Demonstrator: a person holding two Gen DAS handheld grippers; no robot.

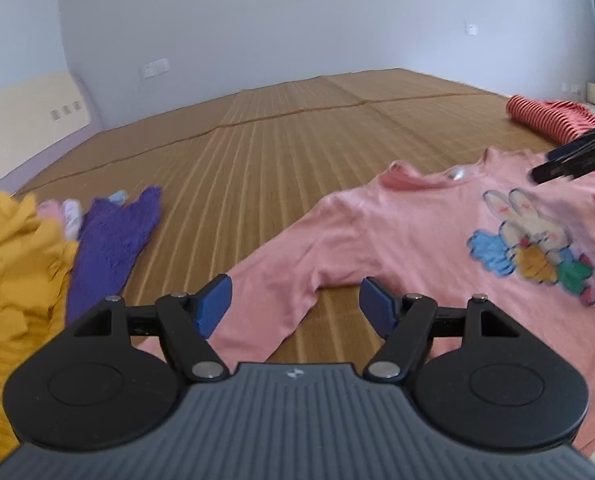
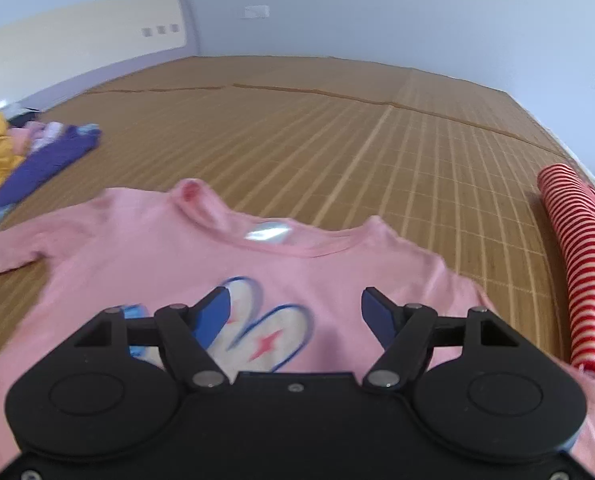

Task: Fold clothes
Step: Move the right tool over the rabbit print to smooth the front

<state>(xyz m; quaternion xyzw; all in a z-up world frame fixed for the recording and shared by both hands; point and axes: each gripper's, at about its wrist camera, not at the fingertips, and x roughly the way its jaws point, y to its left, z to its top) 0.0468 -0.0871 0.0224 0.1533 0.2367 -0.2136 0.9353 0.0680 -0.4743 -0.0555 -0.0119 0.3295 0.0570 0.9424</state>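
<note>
Pink shirt lies spread face-up on the bamboo mat, sleeve out flat just ahead of the left gripper, chest print under the right gripper. Both sets of fingers stand apart, holding nothing. Judgement: pinch the sleeve cuff and shoulder seam together, keeping the fold line straight; the striped garment and the clothes pile lie clear of the shirt.

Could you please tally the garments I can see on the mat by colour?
Pink: 1, the pink shirt
Purple: 1, the purple garment
Yellow: 1, the yellow garment
Red-striped: 1, the striped garment
Total: 4; small pale items in the pile are unclear.
</note>
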